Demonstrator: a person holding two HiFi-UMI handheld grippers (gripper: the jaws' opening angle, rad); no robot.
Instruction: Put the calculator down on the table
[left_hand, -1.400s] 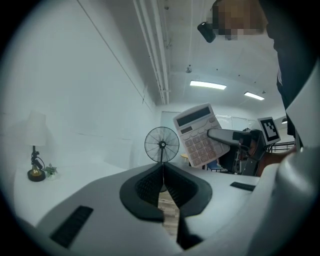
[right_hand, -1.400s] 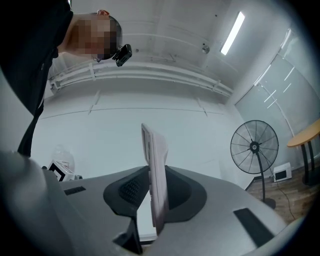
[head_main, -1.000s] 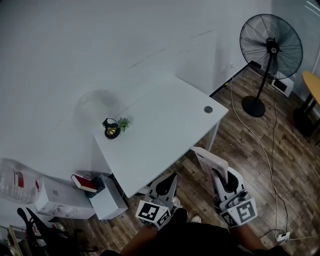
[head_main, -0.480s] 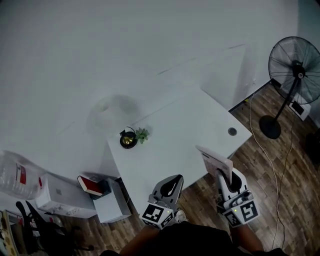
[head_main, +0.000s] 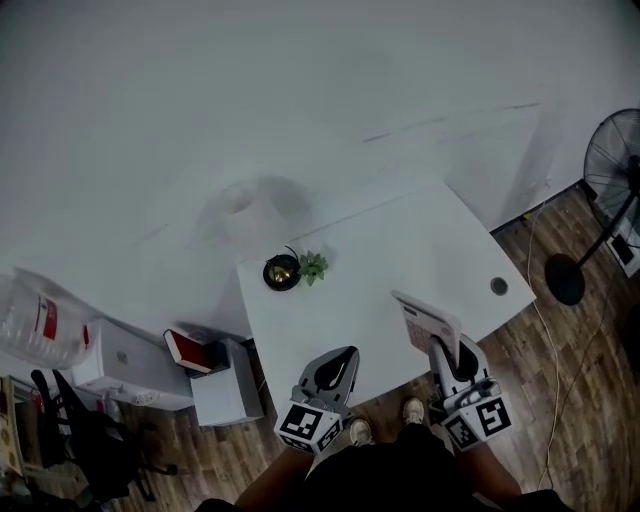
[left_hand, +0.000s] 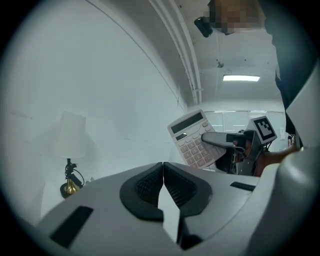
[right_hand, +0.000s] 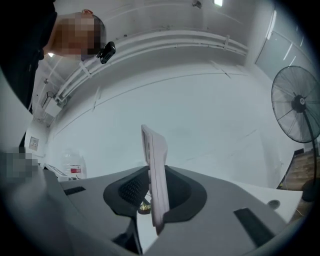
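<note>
My right gripper (head_main: 437, 345) is shut on a pale calculator (head_main: 428, 322), held above the near right edge of the white table (head_main: 390, 250). In the right gripper view the calculator (right_hand: 155, 170) stands on edge between the dark pads, its lower part clamped. The left gripper view shows the calculator (left_hand: 192, 137) face-on with its display and keys, off to the right. My left gripper (head_main: 335, 366) hovers at the table's near edge, left of the right one, its jaws (left_hand: 163, 182) shut with nothing between them.
A small black pot with a green sprig (head_main: 283, 271) sits at the table's far left. A round cable hole (head_main: 499, 286) is near the right corner. A standing fan (head_main: 610, 165) is at right, with white boxes and a red book (head_main: 186, 348) on the floor at left.
The view has shifted toward the table: the table has moved down and right under both grippers, which now reach over its near edge. The calculator stays clamped in the right gripper.
</note>
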